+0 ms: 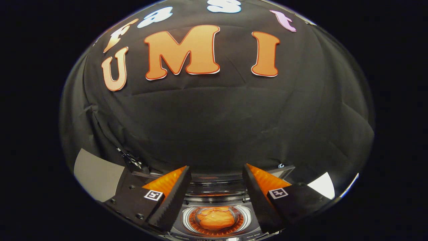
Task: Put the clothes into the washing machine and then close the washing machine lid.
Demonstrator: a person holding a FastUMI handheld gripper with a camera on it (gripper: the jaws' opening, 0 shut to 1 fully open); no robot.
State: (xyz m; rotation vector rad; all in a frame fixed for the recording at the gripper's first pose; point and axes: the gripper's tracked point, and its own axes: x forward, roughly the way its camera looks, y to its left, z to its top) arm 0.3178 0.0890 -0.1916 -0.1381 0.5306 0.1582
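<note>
- The gripper (216,174) is hanging above the washing machine (215,231) with its fingers (174,197) spread wide apart and nothing held between them.
- The clothes (215,218), an orange bundle, are sitting down in the round drum (187,219), at about 6 o'clock from the gap between the fingertips and well below them.
- So the loading half of the job is looking done to me; the lid (214,187) seems to be standing raised at the back of the machine, just beyond the drum, though I cannot tell its exact angle from here.
- What is worrying me: the gripper is pointing mostly at the booth wall, so the lid edge is sitting low and partly hidden by the fingers. A reach from this pose could miss the lid or catch the machine's rear panel.
- If the lid is pushed from one corner, it could twist or slip off a finger and slam down.
- The bundle looks humped in the drum; if any cloth is riding above the rim, the lid could be stopped short of closing.
</note>
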